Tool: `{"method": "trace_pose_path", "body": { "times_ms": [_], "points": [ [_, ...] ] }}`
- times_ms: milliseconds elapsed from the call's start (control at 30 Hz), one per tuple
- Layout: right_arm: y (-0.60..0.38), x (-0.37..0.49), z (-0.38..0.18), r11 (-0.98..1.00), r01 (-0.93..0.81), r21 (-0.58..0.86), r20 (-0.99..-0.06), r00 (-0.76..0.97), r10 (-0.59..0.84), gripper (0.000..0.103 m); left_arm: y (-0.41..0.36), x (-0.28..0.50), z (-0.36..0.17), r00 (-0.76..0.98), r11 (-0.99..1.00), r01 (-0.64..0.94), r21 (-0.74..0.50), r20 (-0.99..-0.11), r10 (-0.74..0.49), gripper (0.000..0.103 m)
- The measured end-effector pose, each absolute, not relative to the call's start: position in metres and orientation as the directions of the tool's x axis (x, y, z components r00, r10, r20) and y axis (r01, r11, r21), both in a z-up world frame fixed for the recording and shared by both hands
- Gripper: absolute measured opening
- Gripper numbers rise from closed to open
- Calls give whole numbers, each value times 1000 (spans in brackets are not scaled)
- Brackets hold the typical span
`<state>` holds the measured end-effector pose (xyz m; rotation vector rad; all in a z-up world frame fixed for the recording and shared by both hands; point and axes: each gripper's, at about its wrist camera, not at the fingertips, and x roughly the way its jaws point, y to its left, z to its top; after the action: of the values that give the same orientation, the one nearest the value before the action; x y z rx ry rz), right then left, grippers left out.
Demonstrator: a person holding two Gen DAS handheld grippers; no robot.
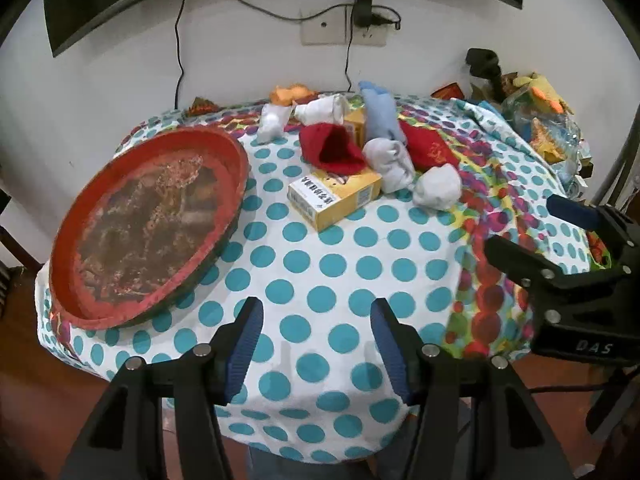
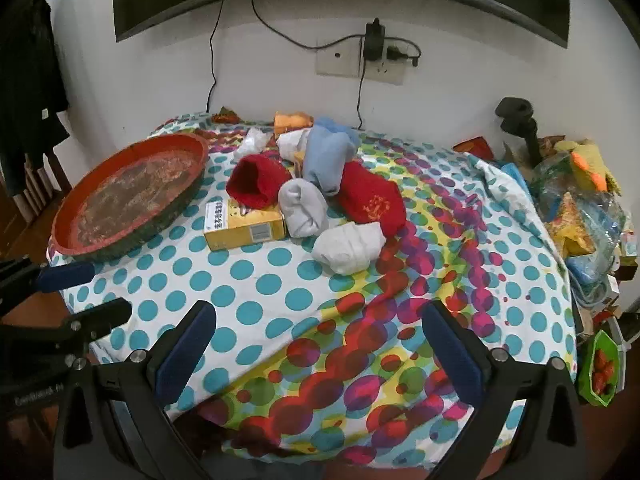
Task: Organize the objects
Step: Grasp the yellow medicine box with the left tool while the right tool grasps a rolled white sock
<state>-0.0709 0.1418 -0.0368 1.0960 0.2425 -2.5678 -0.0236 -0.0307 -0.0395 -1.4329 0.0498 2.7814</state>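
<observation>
A pile of rolled socks lies mid-table: red [image 1: 334, 151] [image 2: 256, 180], red with gold print [image 2: 370, 198], grey [image 1: 390, 164] [image 2: 302, 208], white [image 1: 438, 188] [image 2: 348, 250], and light blue [image 2: 328, 156]. A yellow box [image 1: 334, 196] [image 2: 244, 222] lies partly under them. A round red tray [image 1: 148, 220] [image 2: 128, 188] sits at the left. My left gripper [image 1: 316, 344] is open and empty above the near table edge. My right gripper [image 2: 320, 356] is open and empty, also near the front edge; it shows in the left wrist view [image 1: 536, 232].
The table has a polka-dot cloth [image 2: 280, 292]. Clutter of bags and toys [image 2: 580, 208] crowds the right side. A black stand [image 2: 520, 124] rises at the back right. Cables and a wall socket [image 2: 360, 56] are behind. A green box [image 2: 602, 368] sits at the far right.
</observation>
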Motion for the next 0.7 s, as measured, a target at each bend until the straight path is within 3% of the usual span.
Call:
{"method": "trace_pose_path", "body": {
  "times_ms": [233,400,567,700],
  "points": [
    [151,-93,-52,-926,373,53,-740,-609,-287,101,-32,-49,-55,-568,-996,-85,8,-822,42,57],
    [155,-108,-62,-929,364,71,-750,-594,-290,93,-32,-69,-65,-550,-992,-127,-17,-831,84,57],
    [155,-126,-69,-932,356,73,-751,-596,-286,92,-39,-89,-68,-551,-987,-157,-34,-827,116,57],
    [152,-143,-81,-930,352,106,-762,-572,-304,79,-45,-109,-72,-535,-982,-186,-20,-837,118,57]
  ]
}}
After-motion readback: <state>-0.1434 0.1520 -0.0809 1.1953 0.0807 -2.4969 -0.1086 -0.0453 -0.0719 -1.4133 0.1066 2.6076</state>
